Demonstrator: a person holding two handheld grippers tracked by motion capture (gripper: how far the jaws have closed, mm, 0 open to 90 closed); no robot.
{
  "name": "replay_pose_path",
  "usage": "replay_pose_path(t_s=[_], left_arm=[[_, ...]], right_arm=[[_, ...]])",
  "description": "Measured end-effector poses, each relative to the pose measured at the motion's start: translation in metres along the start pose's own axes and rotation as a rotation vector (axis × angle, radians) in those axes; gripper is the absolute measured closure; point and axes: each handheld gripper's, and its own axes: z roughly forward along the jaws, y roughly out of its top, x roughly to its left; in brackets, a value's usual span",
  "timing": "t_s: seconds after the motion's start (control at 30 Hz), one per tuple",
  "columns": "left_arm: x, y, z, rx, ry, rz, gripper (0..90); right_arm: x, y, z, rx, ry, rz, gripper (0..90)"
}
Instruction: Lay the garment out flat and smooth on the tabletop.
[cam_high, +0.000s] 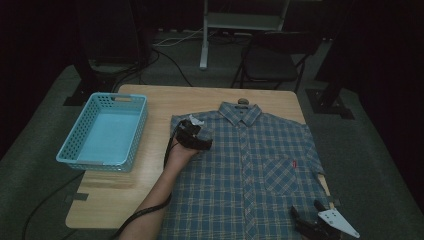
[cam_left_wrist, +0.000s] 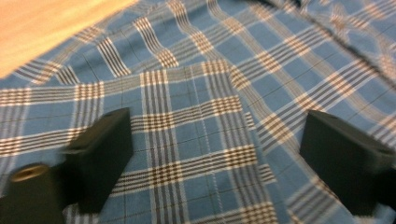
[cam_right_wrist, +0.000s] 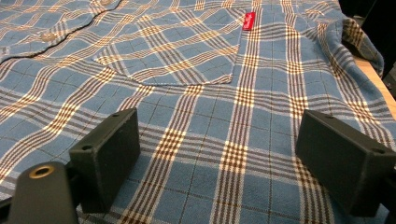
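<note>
Plaid shirt (cam_high: 250, 165) lies flat beneath both gaping tongs (cam_high: 192, 134).

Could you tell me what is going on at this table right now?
A person is working on a blue plaid shirt spread flat on the wooden table. The left gripper is over the shirt's shoulder area, jaws open; the right gripper sits open near the hem. A blue basket stands beside the shirt.
</note>
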Motion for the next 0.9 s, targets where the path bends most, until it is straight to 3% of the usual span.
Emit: replay_pose_path(t_s=[0.1,0.17,0.2,0.3,0.37,0.53,0.6,0.73,0.9], left_arm=[[-0.001,-0.003,0.007,0.012,0.0,0.009,15.8],[-0.002,-0.005,0.011,0.021,0.024,0.033,16.9],[-0.002,-0.005,0.012,0.015,0.027,0.034,22.0],[-0.001,-0.005,0.011,0.017,0.016,0.03,25.9],[0.0,-0.004,0.009,0.007,0.005,0.043,40.1],[0.01,-0.006,0.006,0.0,0.024,-0.012,71.9],[0.012,-0.006,0.005,0.005,0.024,-0.016,77.5],[0.016,-0.004,-0.003,-0.007,0.035,-0.037,86.0],[0.026,0.001,-0.024,-0.045,0.065,-0.041,86.9]], right_arm=[[0.0,0.0,0.0,0.0,0.0,0.0,13.1],[0.0,0.0,0.0,0.0,0.0,0.0,13.1],[0.0,0.0,0.0,0.0,0.0,0.0,13.1],[0.0,0.0,0.0,-0.001,0.0,0.0,13.1],[0.0,0.0,0.0,0.0,0.0,0.0,13.1],[0.0,0.0,0.0,0.0,0.002,-0.001,13.1],[0.0,0.0,0.0,0.001,0.002,-0.001,13.1],[0.0,0.0,0.0,0.001,0.003,-0.002,13.1],[-0.001,0.0,0.0,0.002,0.003,-0.001,13.1]])
